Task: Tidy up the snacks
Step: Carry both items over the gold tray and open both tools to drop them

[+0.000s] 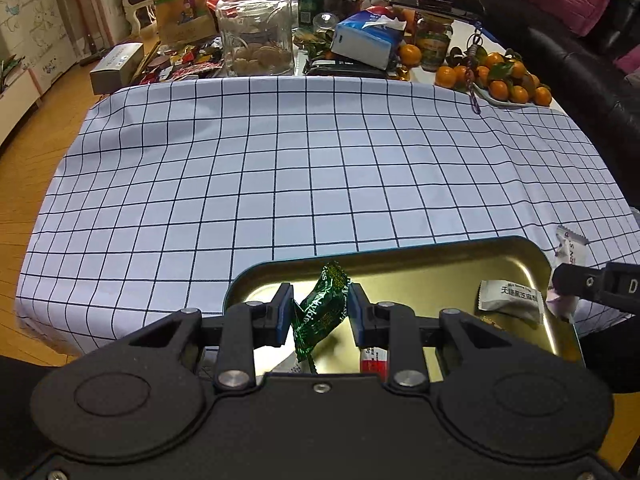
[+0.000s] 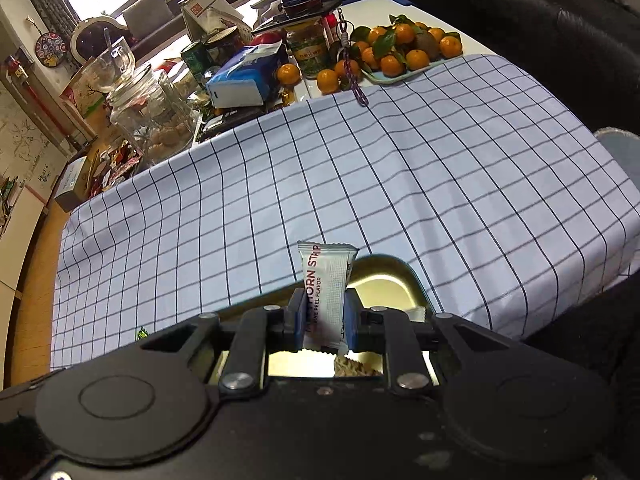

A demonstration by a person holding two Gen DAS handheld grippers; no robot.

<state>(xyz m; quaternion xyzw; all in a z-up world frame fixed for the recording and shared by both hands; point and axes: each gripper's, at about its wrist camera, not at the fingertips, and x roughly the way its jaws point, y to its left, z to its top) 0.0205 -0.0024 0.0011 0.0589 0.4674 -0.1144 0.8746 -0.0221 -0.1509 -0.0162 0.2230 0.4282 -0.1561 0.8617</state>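
My left gripper (image 1: 320, 312) is shut on a green foil candy (image 1: 322, 308) and hangs over a gold metal tray (image 1: 520, 252) at the near edge of the checked tablecloth. A white snack packet (image 1: 510, 302) and a red-and-white packet (image 1: 374, 362) lie in the tray. My right gripper (image 2: 323, 320) is shut on a white hawthorn strip packet (image 2: 326, 280), held upright over the tray's (image 2: 384, 264) rim. In the left wrist view the right gripper's fingers (image 1: 576, 280) and that strip packet (image 1: 570, 246) show at the tray's right edge.
The checked cloth (image 1: 280, 160) covers the table in front. At the far end stand a glass cookie jar (image 1: 254, 28), a tissue pack (image 1: 366, 38), cans, jars, loose wrapped sweets (image 1: 180, 66) and a plate of mandarins (image 1: 504, 78). A dark sofa (image 2: 560, 20) lines the right side.
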